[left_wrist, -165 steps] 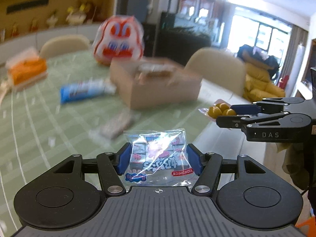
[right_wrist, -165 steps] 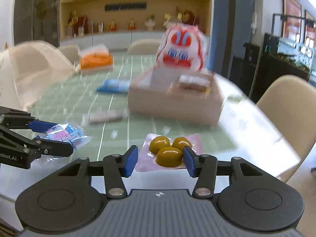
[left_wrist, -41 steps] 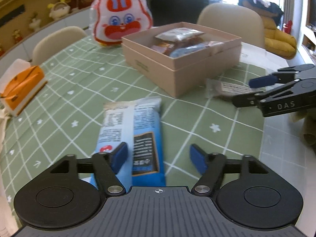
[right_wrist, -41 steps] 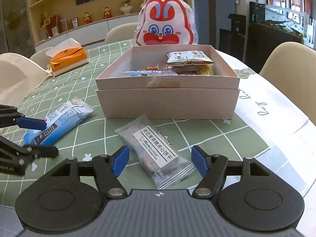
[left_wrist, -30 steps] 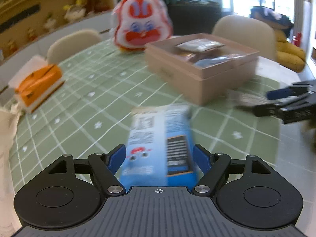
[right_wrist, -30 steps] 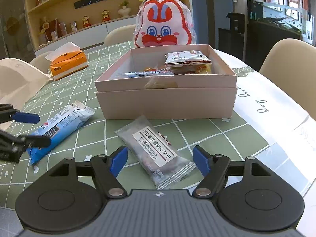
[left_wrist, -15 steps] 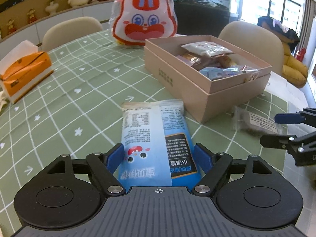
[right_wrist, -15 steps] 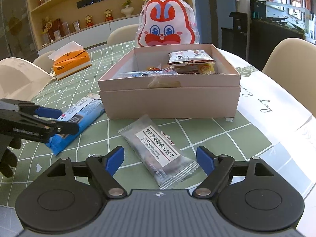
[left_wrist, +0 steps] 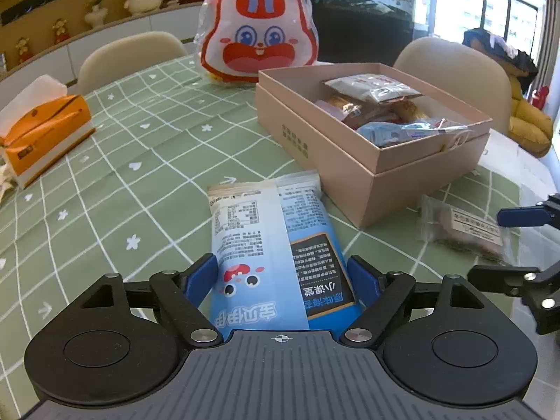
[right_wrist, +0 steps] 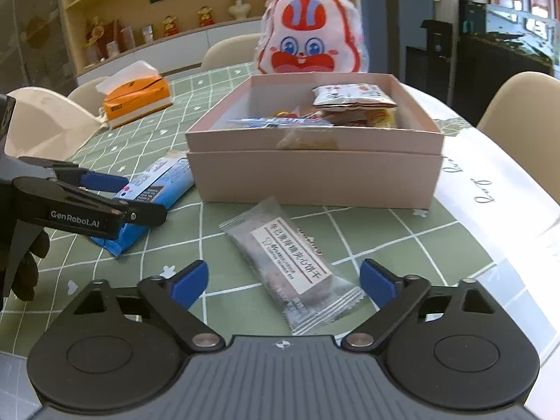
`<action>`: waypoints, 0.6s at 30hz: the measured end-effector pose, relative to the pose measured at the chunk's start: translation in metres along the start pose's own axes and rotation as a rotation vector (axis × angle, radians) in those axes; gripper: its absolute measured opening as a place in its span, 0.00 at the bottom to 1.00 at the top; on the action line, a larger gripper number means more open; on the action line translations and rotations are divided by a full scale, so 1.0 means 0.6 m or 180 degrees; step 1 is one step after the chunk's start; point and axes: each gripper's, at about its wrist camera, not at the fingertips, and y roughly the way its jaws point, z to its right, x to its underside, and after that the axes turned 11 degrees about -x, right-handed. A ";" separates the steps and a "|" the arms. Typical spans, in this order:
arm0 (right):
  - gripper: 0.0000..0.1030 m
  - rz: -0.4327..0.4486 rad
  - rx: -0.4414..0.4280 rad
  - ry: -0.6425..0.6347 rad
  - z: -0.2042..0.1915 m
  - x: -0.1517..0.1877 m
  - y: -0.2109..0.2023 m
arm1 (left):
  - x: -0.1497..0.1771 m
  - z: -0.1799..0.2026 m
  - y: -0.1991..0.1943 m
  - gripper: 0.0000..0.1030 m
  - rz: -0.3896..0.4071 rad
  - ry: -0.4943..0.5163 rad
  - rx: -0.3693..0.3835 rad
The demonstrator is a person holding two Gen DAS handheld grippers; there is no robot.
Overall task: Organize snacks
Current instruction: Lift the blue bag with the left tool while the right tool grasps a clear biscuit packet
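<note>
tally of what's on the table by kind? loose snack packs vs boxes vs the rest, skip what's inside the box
Loose snack packs: 2, the blue snack pack and the clear biscuit pack
Snack boxes: 1, the pink box
Tissue boxes: 1, the orange tissue box
Bunny bags: 1, the bunny bag
Total: 5

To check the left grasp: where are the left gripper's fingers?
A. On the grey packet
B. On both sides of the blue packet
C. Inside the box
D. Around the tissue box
B: the left gripper has one blue finger at each long edge of the blue packet on the tablecloth.
</note>
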 end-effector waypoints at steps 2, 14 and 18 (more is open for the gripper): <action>0.94 0.0003 -0.0005 0.0004 0.000 0.000 -0.001 | 0.009 -0.001 -0.016 0.83 -0.0007 -0.0063 0.0084; 0.48 -0.0095 0.0112 -0.0419 -0.031 -0.008 0.007 | 0.075 0.037 -0.121 0.81 -0.0035 -0.0094 0.0321; 0.35 -0.0091 0.0082 -0.0447 -0.040 0.007 -0.025 | 0.095 0.052 -0.146 0.81 -0.0022 -0.0072 0.0357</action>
